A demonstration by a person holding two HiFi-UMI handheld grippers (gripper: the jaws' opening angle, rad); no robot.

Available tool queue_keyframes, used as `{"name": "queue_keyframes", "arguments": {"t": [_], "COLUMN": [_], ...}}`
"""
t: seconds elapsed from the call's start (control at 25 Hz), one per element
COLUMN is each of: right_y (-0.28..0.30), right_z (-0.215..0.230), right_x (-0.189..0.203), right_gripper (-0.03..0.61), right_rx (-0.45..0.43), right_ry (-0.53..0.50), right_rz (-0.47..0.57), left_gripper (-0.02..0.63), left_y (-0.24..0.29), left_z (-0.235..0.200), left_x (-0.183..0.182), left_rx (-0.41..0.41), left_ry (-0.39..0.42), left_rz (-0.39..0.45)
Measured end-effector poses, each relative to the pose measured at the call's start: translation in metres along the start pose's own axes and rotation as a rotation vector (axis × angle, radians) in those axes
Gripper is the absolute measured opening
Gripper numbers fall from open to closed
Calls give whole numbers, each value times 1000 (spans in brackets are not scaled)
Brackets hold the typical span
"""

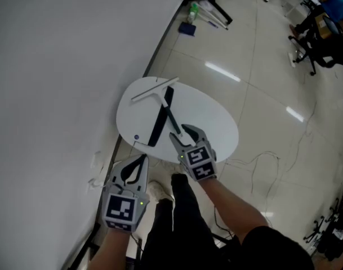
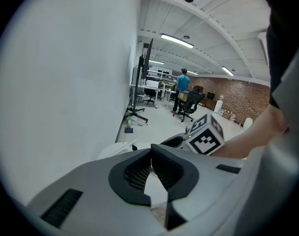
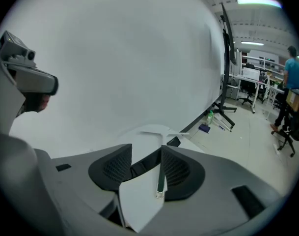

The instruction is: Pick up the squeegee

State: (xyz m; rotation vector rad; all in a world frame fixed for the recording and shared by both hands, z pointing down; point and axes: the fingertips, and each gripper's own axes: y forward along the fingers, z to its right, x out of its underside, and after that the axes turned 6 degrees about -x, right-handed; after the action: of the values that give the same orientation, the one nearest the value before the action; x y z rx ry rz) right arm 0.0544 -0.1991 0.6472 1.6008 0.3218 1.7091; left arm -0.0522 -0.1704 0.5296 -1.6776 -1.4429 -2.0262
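Note:
The squeegee (image 1: 155, 89) lies on a round white table (image 1: 213, 125); its white T-shaped blade is at the far side and its thin dark handle (image 3: 161, 173) runs toward me. My right gripper (image 1: 181, 133) hovers low over the table's near side, open, and the handle's clear end lies between its fingers, close beside the right one (image 3: 181, 168). The pads are not pressing on it. My left gripper (image 1: 143, 158) hangs by the table's near-left edge, below the top. Its fingertips (image 2: 150, 151) meet with nothing between them.
A long black flat strip (image 1: 161, 118) lies on the table, crossing under the handle. A white wall (image 1: 58, 66) rises close on the left. Cables (image 1: 261, 167) trail on the shiny floor at right. A stand's base, a bottle and a blue object (image 1: 187, 28) sit farther along the wall.

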Motion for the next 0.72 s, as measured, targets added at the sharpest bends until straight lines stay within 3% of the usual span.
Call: {"name": "queue_keyframes", "arguments": {"t": [0.32, 0.72], "right_y": [120, 175], "right_z": [61, 76], "right_x": [46, 74], "right_gripper": [195, 195], "right_rx": [25, 11], "right_ry": [26, 77], "right_rz": [-106, -163], "left_gripper": [3, 3], "left_y": [69, 109], "left_z": [-15, -28], "left_x": [44, 50], "left_rx": [7, 17], "left_ry": [-70, -80], "left_rz": [-111, -147]}}
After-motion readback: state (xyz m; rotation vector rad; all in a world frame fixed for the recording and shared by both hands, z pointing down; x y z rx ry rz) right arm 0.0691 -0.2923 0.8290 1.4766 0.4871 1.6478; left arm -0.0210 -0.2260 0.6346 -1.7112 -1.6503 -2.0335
